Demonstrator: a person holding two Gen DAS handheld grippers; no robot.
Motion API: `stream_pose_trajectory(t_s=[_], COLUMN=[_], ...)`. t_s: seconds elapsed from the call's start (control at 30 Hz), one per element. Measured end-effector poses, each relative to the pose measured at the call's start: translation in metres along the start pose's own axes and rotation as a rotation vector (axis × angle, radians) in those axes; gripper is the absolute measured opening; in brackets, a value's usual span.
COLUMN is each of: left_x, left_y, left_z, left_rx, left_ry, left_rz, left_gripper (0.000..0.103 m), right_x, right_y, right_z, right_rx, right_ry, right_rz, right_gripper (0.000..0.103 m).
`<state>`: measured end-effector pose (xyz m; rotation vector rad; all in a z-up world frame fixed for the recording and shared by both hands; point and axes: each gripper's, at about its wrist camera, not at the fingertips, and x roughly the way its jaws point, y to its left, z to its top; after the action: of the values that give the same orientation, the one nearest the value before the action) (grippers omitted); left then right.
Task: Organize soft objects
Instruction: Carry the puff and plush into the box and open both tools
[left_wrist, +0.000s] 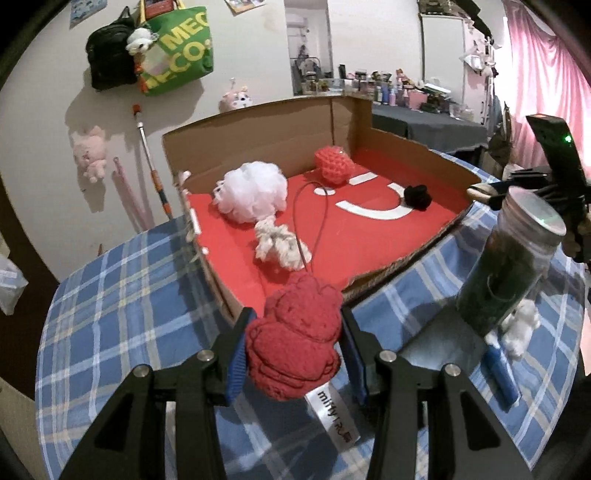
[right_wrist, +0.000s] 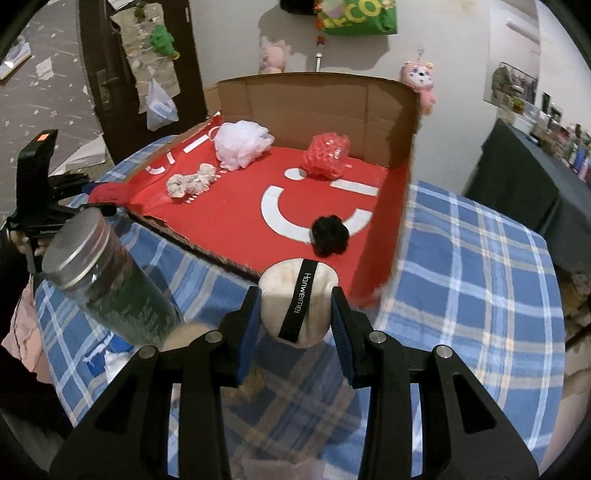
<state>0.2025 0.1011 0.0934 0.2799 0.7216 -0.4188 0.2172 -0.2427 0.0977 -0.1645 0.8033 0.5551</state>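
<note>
Left wrist: blue plaid tablecloth (left_wrist: 110, 295) under red-lined cardboard box (left_wrist: 258, 125)

"Hanweimei" on black strap (right_wrist: 300, 300) of cream puff (right_wrist: 295, 306), "miffy" on white tag (left_wrist: 330, 416) of red plush (left_wrist: 295, 339)

The tablecloth (left_wrist: 122, 295) is a blue plaid crossed with white and pale yellow lines; on it, the cardboard box (left_wrist: 258, 125) has plain brown walls and a red floor bearing white curved and straight markings. On that floor lie a white mesh puff (left_wrist: 253, 192) at 10 o'clock, a pinkish-red knitted piece (left_wrist: 332, 162) at 1 o'clock, an off-white rag bundle (left_wrist: 277, 245) and a black tuft (left_wrist: 417, 197) at 3 o'clock. The crimson knitted item (left_wrist: 295, 339) carries a white tag with black lettering, the cream pad (right_wrist: 297, 306) a black strap lettered white, and the fingers (left_wrist: 238, 362) have blue pads on black.
</note>
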Motion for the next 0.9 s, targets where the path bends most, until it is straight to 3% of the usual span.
stream_pose_trajectory(t_s=[0.43, 0.63, 0.9], left_x=[0.033, 0.072, 0.117], left_y=[-0.022, -0.049, -0.053], left_z=[0.072, 0.101, 0.112], left_rx=[-0.016, 0.028, 0.017], left_ry=[0.042, 0.164, 0.281], left_rz=[-0.101, -0.080, -0.086], left_gripper=[0.047, 0.047, 0.048], right_x=[0.050, 0.088, 0.127], right_y=[0.018, 0.026, 0.027], right_z=[0.071, 0.093, 0.099], right_rx=[-0.094, -0.116, -0.112], right_ry=[0.100, 0.217, 0.334], right_rz=[0.074, 0.075, 0.065], right_gripper=[0.035, 0.035, 0.037])
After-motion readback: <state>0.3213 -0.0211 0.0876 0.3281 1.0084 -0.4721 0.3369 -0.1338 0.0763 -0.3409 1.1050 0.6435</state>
